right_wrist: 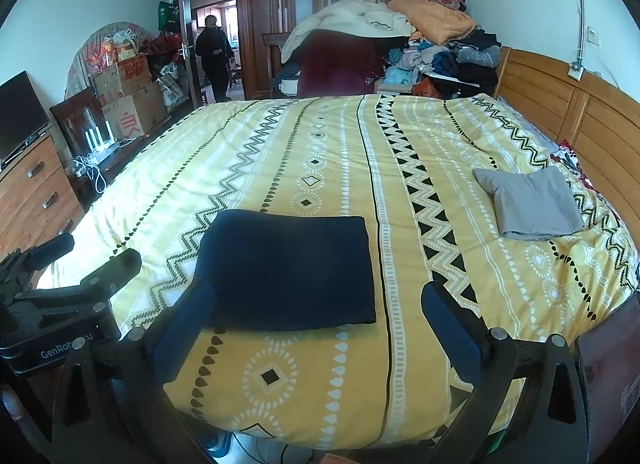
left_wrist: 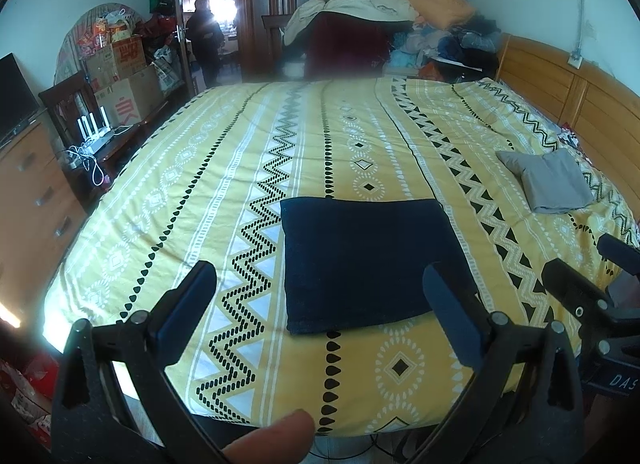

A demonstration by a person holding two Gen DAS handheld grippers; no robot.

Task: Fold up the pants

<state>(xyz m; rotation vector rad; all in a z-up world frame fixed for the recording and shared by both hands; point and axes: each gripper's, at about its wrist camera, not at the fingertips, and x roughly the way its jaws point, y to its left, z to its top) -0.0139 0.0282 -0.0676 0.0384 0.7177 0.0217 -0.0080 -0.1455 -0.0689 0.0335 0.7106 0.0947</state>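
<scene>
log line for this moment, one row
navy pants: folded flat on bed | left tongs: open, empty | right tongs: open, empty

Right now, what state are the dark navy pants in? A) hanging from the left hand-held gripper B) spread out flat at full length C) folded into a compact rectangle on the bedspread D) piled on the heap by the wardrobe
C: the dark navy pants lie as a neat folded rectangle on the yellow patterned bedspread, and both the left hand-held gripper and the right hand-held gripper are open and hold nothing.
</scene>
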